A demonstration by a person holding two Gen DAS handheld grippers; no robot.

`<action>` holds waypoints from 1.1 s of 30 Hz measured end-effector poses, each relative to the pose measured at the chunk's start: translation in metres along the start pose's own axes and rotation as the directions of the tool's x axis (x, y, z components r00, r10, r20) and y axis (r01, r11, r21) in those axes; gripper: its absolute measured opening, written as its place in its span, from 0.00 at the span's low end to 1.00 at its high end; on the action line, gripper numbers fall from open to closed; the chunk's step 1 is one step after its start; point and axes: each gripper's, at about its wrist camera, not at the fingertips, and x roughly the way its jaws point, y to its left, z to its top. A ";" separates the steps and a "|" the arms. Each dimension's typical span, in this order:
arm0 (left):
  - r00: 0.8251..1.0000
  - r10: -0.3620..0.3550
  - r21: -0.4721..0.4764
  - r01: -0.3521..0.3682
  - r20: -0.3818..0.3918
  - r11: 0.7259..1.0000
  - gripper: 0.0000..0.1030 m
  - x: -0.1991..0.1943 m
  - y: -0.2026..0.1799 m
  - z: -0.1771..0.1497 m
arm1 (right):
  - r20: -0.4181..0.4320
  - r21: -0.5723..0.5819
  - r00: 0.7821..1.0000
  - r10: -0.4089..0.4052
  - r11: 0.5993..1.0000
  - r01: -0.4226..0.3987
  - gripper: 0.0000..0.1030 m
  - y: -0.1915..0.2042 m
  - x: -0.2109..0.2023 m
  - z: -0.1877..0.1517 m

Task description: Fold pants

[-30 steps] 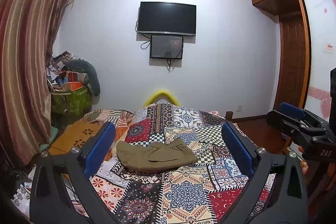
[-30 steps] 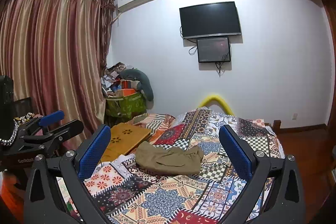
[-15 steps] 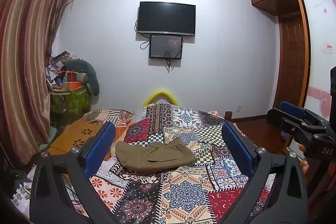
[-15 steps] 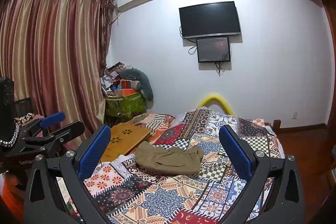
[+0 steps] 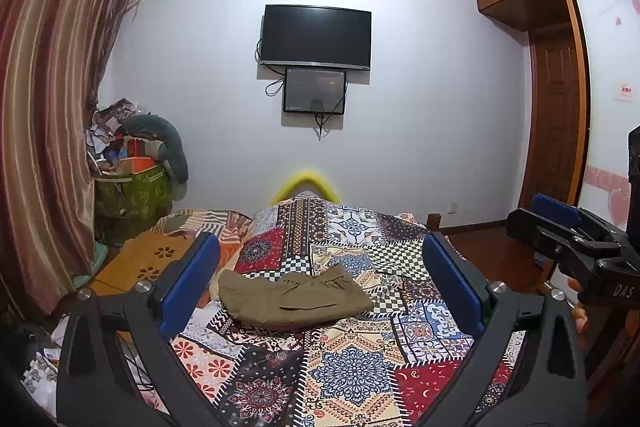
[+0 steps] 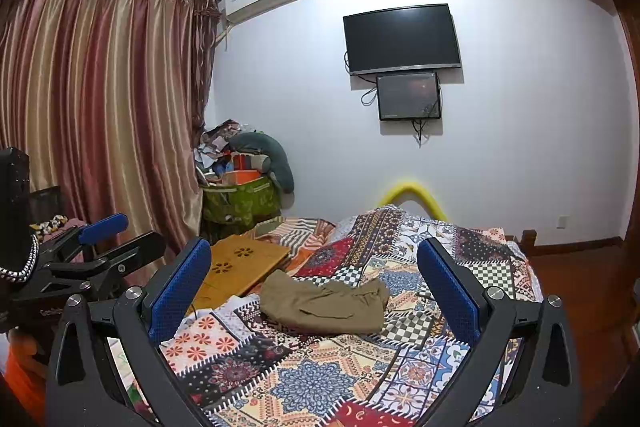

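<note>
Olive-brown pants (image 5: pixel 294 297) lie folded in a compact bundle on the patchwork bedspread (image 5: pixel 348 379), also seen as pants (image 6: pixel 326 303) in the right wrist view. My left gripper (image 5: pixel 320 283) is open, held well back above the near part of the bed, with nothing between its blue pads (image 5: pixel 190 281). My right gripper (image 6: pixel 314 287) is likewise open and empty, back from the pants. Each gripper shows at the edge of the other's view: the right gripper (image 5: pixel 568 239) at far right, the left gripper (image 6: pixel 100 247) at far left.
A wooden lap tray (image 6: pixel 236 267) lies on the bed left of the pants. A green basket of clutter (image 6: pixel 240 201) stands in the corner by the curtain (image 6: pixel 100 115). A TV (image 5: pixel 316 37) hangs on the far wall. A hand (image 5: pixel 580 311) holds the right gripper.
Both grippers stay open and nearly still; the views drift only slightly. The pants have not moved.
</note>
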 end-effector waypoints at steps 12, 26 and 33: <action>1.000 -0.014 0.007 0.014 0.002 1.000 0.99 -0.001 -0.004 -0.001 | 0.000 -0.002 1.000 0.001 1.000 -0.001 0.99 0.001 0.000 0.000; 0.999 -0.039 0.009 0.039 -0.009 0.999 0.99 0.000 -0.001 -0.001 | -0.004 -0.004 1.000 0.003 1.000 -0.003 0.99 0.003 -0.001 0.000; 0.999 -0.044 0.010 0.044 -0.011 0.999 0.99 0.001 -0.002 -0.001 | -0.007 -0.004 1.000 0.001 1.000 -0.001 0.99 0.003 0.000 0.001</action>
